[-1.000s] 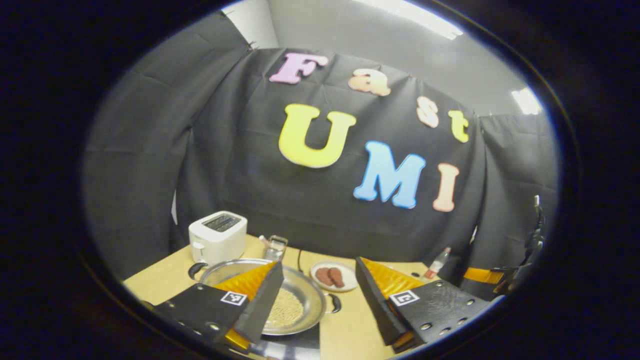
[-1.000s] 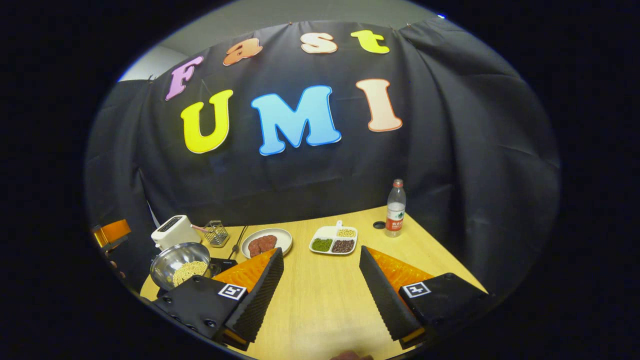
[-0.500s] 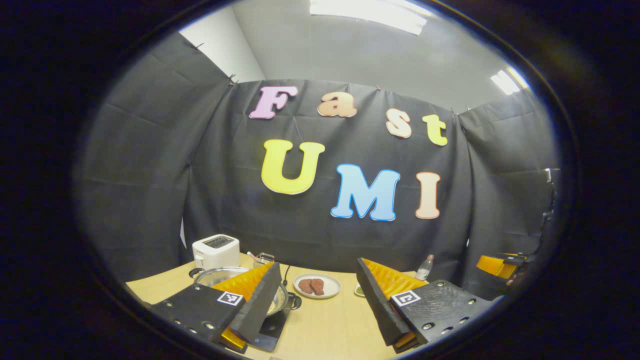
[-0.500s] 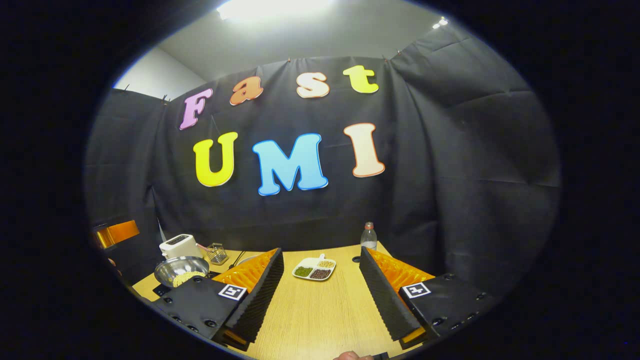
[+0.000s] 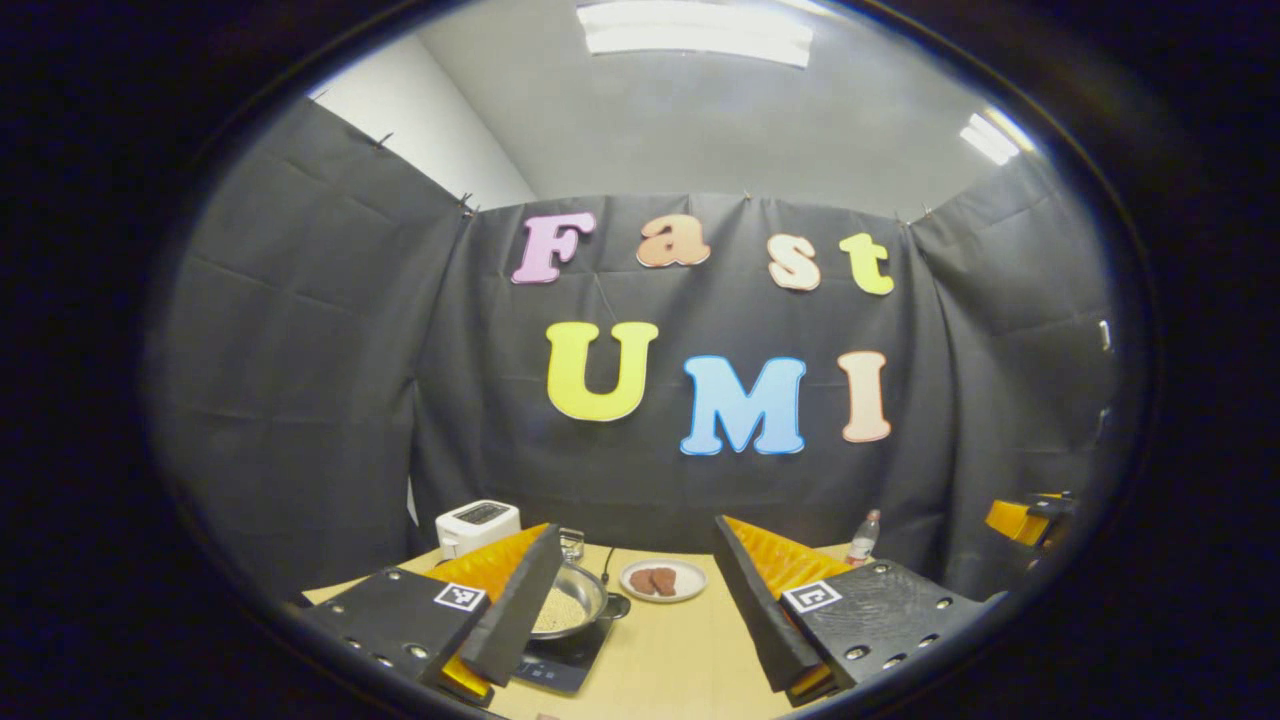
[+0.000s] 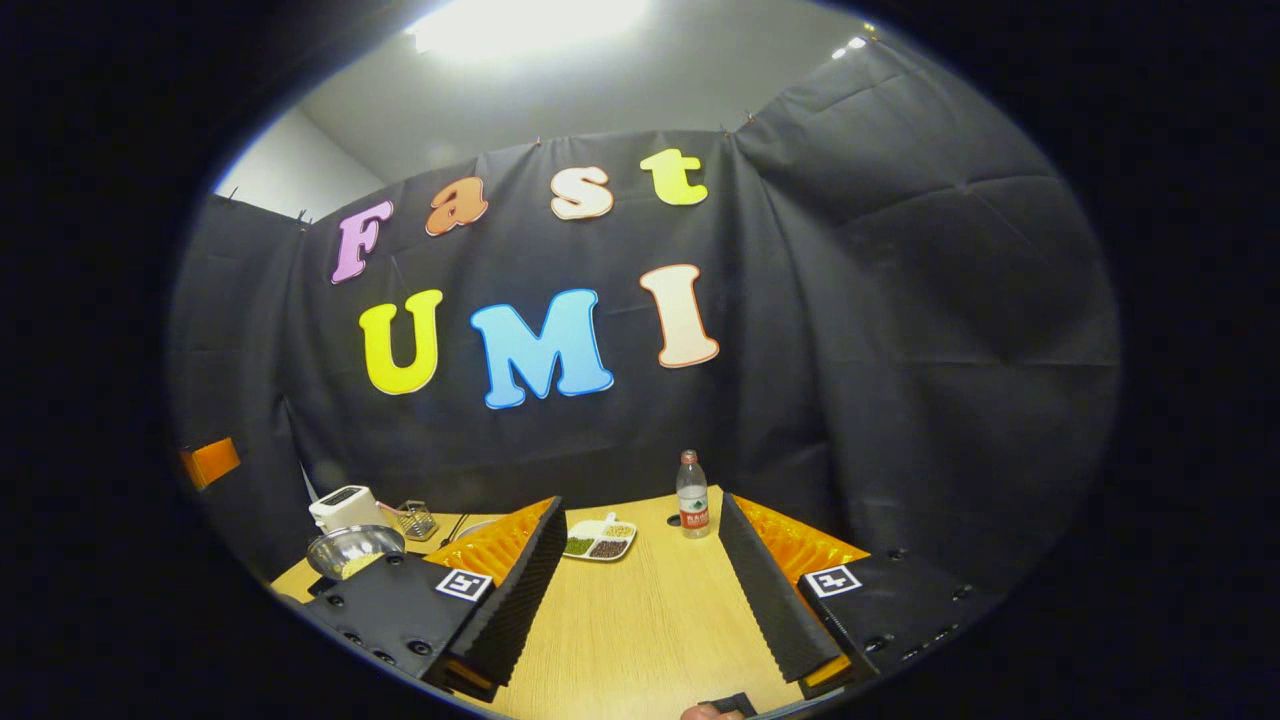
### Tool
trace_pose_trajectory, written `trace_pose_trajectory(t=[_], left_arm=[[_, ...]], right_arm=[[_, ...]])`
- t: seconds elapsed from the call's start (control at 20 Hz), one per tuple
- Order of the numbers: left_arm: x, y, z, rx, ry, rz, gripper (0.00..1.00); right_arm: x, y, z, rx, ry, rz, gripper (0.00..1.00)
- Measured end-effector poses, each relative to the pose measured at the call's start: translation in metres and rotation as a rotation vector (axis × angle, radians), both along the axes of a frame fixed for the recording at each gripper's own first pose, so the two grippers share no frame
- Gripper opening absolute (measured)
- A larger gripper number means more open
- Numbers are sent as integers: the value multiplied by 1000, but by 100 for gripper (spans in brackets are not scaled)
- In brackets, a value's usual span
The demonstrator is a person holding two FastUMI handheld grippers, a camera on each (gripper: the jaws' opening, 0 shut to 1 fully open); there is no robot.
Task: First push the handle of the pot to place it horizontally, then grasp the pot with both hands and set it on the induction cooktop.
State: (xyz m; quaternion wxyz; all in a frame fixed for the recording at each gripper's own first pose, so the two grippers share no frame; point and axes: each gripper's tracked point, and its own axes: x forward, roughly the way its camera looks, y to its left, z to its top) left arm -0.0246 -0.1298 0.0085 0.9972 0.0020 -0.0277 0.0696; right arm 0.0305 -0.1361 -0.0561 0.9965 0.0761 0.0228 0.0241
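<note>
Both grippers, left gripper (image 5: 632, 600) and right gripper (image 6: 640, 585), gape wide and hold nothing, while the shiny steel pot (image 5: 572, 607) of grain sits on the black induction cooktop (image 5: 560, 662), so placement looks done and only withdrawal remains.

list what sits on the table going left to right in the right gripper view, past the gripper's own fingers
pot → toaster → wire basket → divided dish of beans → water bottle
</note>
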Motion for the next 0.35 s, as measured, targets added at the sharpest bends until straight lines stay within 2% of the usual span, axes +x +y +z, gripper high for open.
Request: trace_pose_trajectory(t=[0.15, 0.35], left_arm=[[-5, 15, -24, -29, 69, -7, 89], [-5, 44, -29, -37, 74, -14, 92]], right_arm=[[-3, 4, -15, -56, 30, -23, 98], [-7, 28, 9, -79, -51, -32, 98]])
